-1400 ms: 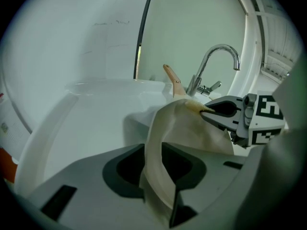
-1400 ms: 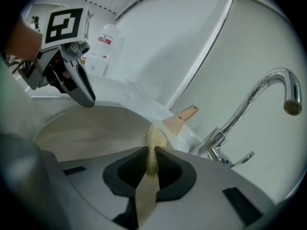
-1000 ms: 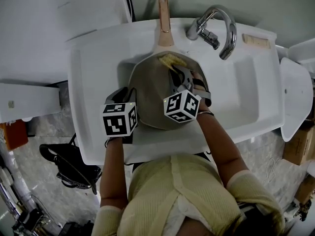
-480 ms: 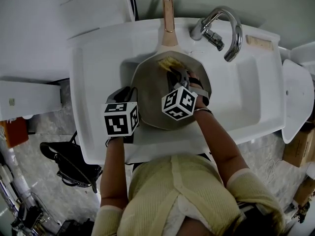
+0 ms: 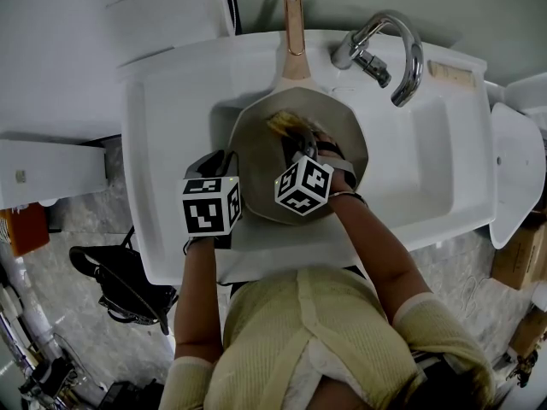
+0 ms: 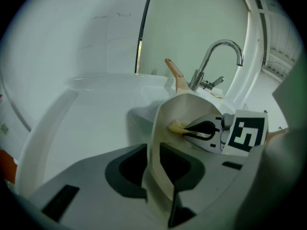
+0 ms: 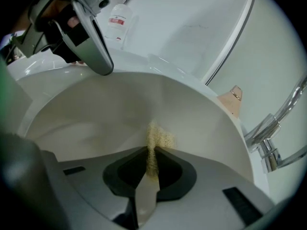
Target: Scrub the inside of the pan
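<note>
A beige pan (image 5: 261,156) with a pale wooden handle (image 5: 293,32) lies tilted in the white sink (image 5: 427,169). My left gripper (image 5: 224,173) is shut on the pan's near left rim (image 6: 160,143); the rim runs up between its jaws. My right gripper (image 5: 297,141) reaches into the pan, shut on a yellow sponge (image 5: 285,124). In the right gripper view the sponge (image 7: 156,140) presses against the pan's inner wall (image 7: 110,114) just ahead of my right gripper (image 7: 151,166). The left gripper view shows the sponge (image 6: 176,126) against the inside wall.
A chrome faucet (image 5: 400,48) arches over the sink's back right. A tan bar (image 5: 449,71) lies on the back ledge. A white bottle (image 7: 118,20) stands on the counter. A dark bag (image 5: 120,284) and a cardboard box (image 5: 520,253) sit on the floor.
My right gripper has dragged the sponge from the pan's far rim near the handle down and left toward the middle. The left gripper and the pan have held still.
</note>
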Motion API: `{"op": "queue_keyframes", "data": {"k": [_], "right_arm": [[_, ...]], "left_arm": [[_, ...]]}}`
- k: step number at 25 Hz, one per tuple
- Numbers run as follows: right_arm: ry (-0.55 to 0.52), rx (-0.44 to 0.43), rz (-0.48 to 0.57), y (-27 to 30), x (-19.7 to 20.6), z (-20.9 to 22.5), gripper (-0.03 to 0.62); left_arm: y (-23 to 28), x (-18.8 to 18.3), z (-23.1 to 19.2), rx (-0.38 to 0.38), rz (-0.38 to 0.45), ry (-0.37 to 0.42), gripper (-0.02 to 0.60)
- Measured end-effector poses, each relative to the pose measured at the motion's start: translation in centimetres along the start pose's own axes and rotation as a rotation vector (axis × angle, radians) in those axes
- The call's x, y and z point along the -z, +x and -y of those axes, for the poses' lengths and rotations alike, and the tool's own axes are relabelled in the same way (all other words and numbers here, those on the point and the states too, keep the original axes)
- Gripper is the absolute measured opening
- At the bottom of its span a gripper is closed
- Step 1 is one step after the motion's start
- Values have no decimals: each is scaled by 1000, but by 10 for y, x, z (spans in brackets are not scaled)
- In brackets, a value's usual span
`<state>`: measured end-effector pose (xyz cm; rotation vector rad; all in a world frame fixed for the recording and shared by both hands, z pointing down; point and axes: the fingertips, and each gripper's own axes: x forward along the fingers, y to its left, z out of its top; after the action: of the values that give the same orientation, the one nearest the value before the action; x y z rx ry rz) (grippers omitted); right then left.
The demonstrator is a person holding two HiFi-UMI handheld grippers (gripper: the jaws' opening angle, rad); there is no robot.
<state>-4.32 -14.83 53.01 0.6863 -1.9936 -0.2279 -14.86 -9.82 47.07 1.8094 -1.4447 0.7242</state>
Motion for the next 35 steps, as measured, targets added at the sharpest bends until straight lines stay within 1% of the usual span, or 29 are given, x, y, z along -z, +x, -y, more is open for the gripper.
{"op": "queue_keyframes", "data": {"k": [5, 18, 24, 32, 35], "right_arm": [[-23, -37, 0, -1, -1, -13, 54], [-90, -166, -19, -12, 4, -51, 54], [-132, -240, -49, -18, 12, -70, 54], [-176, -299, -85, -25, 21, -87, 54], [-173, -334, -100, -28, 26, -95, 54]], "left_arm": [[-1, 3, 0, 1, -11, 4, 132], [-4, 8, 5, 7, -22, 19, 132], [-6, 12, 5, 3, -25, 14, 132], [-12, 17, 7, -3, -16, 6, 132], [-14, 19, 8, -3, -13, 5, 132]]}}
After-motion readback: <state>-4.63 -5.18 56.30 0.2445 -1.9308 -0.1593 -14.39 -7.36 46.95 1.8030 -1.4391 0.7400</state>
